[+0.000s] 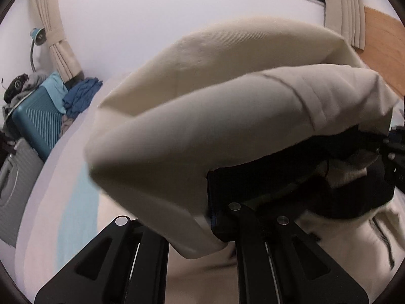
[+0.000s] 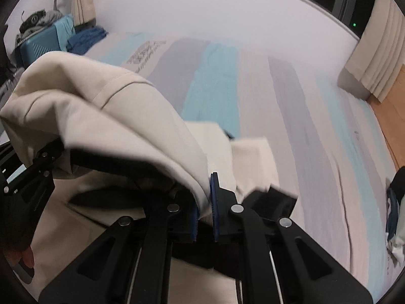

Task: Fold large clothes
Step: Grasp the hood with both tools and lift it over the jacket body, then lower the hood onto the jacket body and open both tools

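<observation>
A large cream garment (image 1: 192, 126) with a black lining hangs in a thick fold over the bed. My left gripper (image 1: 211, 224) is shut on its edge; the cloth drapes over and hides the left finger. In the right wrist view the same cream garment (image 2: 121, 126) bulges up to the left, and my right gripper (image 2: 205, 210) is shut on a pinch of it between the blue pads (image 2: 215, 202). The left gripper (image 2: 27, 177) shows at the left edge, under the cloth. More of the garment, with a zip (image 1: 379, 235), lies flat below.
The bed sheet (image 2: 278, 101) is striped in blue, grey and white and stretches ahead and right. A teal suitcase (image 1: 38, 124) with piled clothes stands at the far left, a grey case (image 1: 12, 185) beside it. Curtains (image 2: 379, 63), wooden floor (image 2: 395, 116) and a clothes heap (image 2: 395, 202) lie to the right.
</observation>
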Tool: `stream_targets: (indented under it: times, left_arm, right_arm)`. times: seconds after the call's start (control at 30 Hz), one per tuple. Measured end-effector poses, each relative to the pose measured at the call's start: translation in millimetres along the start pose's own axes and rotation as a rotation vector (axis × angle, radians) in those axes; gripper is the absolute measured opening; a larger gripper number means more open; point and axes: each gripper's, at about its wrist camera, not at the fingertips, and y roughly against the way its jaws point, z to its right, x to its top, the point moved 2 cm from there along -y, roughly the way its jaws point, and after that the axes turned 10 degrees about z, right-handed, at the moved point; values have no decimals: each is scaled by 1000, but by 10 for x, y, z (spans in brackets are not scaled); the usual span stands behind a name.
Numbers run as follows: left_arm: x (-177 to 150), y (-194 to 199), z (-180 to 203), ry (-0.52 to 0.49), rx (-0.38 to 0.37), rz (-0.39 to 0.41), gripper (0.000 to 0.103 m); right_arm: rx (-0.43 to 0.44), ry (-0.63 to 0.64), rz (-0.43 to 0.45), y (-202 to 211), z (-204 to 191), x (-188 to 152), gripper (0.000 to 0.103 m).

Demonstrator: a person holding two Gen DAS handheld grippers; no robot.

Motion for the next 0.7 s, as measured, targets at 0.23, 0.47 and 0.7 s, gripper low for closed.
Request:
stream_targets:
  times: [0.23, 0.47, 0.7]
  left_arm:
    - [-356, 47, 28, 37, -17, -49, 9]
    - [-527, 33, 38, 21, -23, -63, 12]
    - [-703, 31, 89, 23, -38, -68, 12]
  right_arm:
    - [9, 40, -39, -2, -44, -387, 7]
    - [7, 65, -62, -10, -138, -658, 7]
    - [9, 68, -95, -124, -170, -860, 8]
